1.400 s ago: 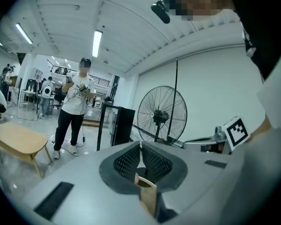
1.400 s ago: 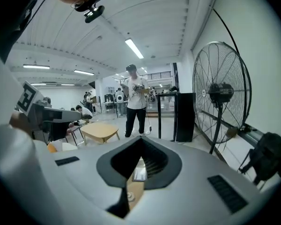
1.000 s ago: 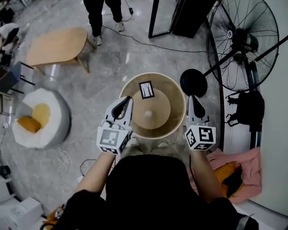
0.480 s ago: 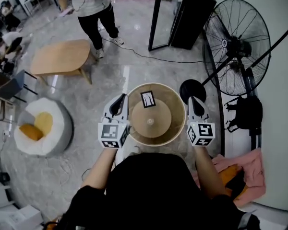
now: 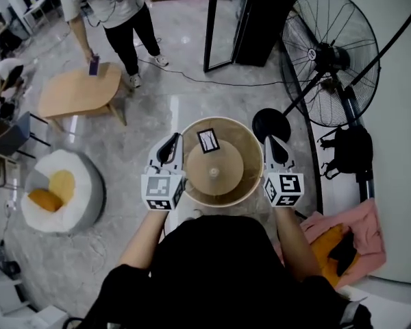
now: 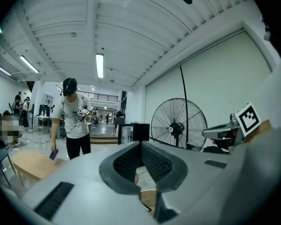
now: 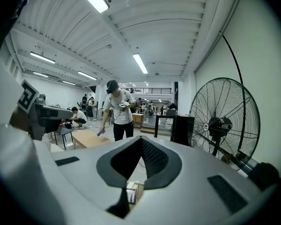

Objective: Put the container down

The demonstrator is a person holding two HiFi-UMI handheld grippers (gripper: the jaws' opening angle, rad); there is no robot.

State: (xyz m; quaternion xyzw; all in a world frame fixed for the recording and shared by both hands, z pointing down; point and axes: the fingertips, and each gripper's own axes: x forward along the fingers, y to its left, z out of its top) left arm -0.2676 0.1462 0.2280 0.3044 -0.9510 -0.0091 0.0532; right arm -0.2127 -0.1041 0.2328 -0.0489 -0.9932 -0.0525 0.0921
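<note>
Hanging above the grey polished stone floor (image 5: pixel 157 108), the round tan container with a thin upright wall (image 5: pixel 252 141) is carried between the two grippers, directly in front of the person. It is judged to be clear of the floor. Its axis is upright and its mouth is turned up, so the coming move is judged to be a straight lowering, with both hands kept level with each other. The left gripper (image 5: pixel 172 142) is set at the left side of the rim and the right gripper (image 5: pixel 272 142) at the opposite side. Both are pointed forward along the wall, so neither hand is nearer than the other. In each gripper view the jaws are seen pressed together at their tips, with a tan edge caught low in the slit between them. The rim is therefore judged to be pinched on both sides. A domed tan lid with a small knob (image 5: pixel 214 173) lies inside the container, and a small black-and-white card (image 5: pixel 209 140) leans at the far inner wall.
</note>
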